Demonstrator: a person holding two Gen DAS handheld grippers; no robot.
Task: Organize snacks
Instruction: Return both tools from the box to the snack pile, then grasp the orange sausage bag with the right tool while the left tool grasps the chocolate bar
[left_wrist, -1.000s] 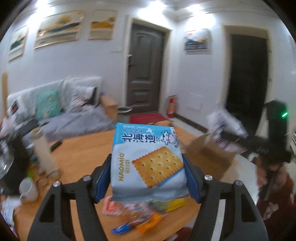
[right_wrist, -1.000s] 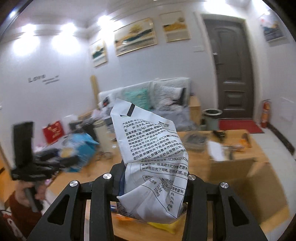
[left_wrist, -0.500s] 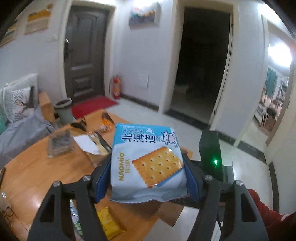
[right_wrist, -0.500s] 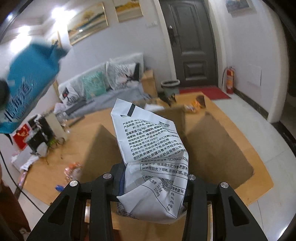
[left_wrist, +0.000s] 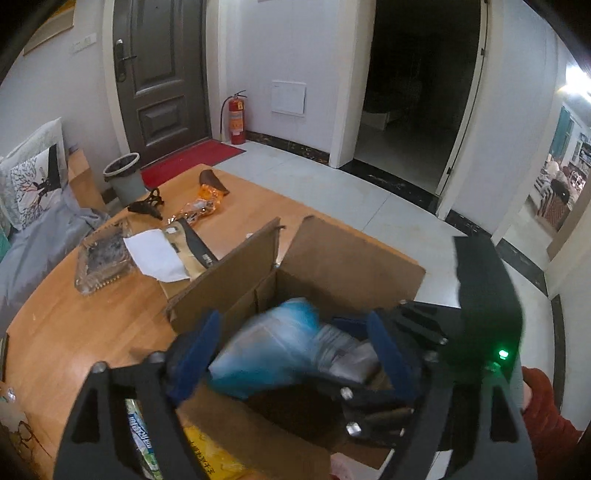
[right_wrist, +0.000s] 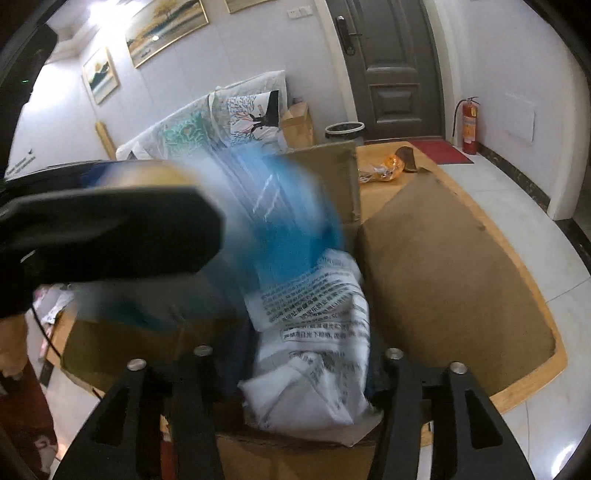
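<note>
Through my left camera, my left gripper (left_wrist: 291, 354) stood spread over the open brown cardboard box (left_wrist: 343, 258), and the blurred blue cracker packet (left_wrist: 273, 350) hung loose between my fingers, over the box's inside. Through my right camera, my right gripper (right_wrist: 299, 362) was also parted, the white printed snack bag (right_wrist: 317, 332) lying unclamped between its fingers above the box.

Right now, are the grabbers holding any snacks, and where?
Cannot tell. A blurred blue packet lies within the left gripper, a white packet within the right gripper, both over the cardboard box.
</note>
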